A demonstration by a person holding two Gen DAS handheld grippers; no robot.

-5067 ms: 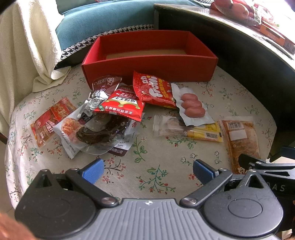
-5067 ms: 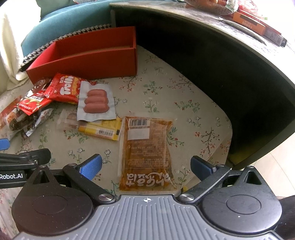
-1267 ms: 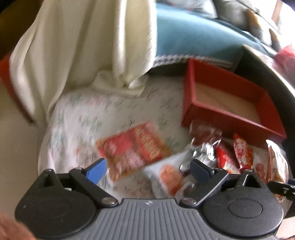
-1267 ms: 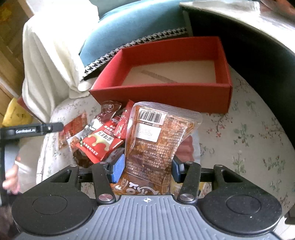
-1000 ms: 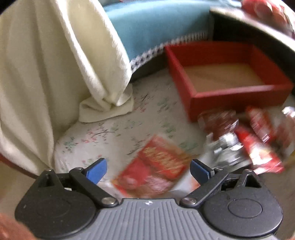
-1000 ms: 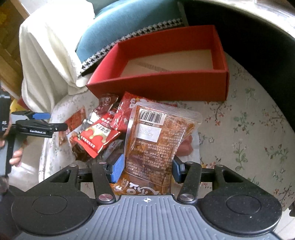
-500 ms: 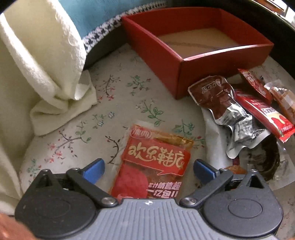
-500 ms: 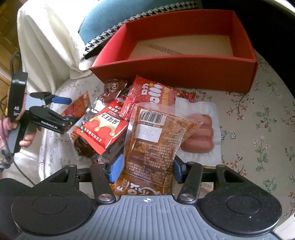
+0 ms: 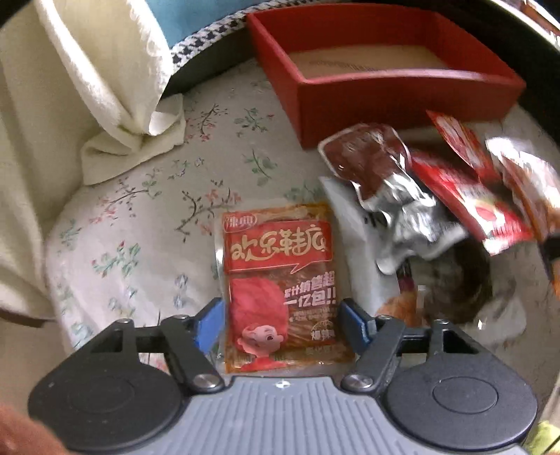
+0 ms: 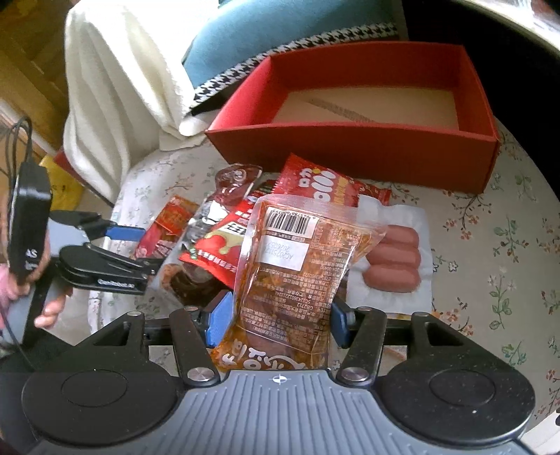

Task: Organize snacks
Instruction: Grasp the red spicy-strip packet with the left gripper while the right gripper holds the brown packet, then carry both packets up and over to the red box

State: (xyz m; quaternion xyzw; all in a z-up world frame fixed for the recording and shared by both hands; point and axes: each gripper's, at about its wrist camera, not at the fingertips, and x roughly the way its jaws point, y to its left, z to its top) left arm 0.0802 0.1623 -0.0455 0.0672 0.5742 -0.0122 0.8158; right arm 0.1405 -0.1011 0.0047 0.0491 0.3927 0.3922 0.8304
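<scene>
A red snack packet with white lettering lies flat on the floral cloth. My left gripper points steeply down over its near end, and its jaws are closing. The blue pads stand right at the packet's two side edges, and the packet shows no buckling. My right gripper is shut on a brown clear packet with a barcode label, held up over the snack pile. Behind stands the red box, with only its cardboard floor showing. The right wrist view also shows the left gripper beside the red packet.
A loose pile holds a silver-brown pouch, a red gummy bag, a sausage pack and other red packets. A white towel hangs at the left over a blue cushion. A dark table edge rises behind the box.
My left gripper has sunk onto the red packet and its wide jaws have narrowed to the packet's sides. The right gripper keeps the brown packet and has barely moved.
</scene>
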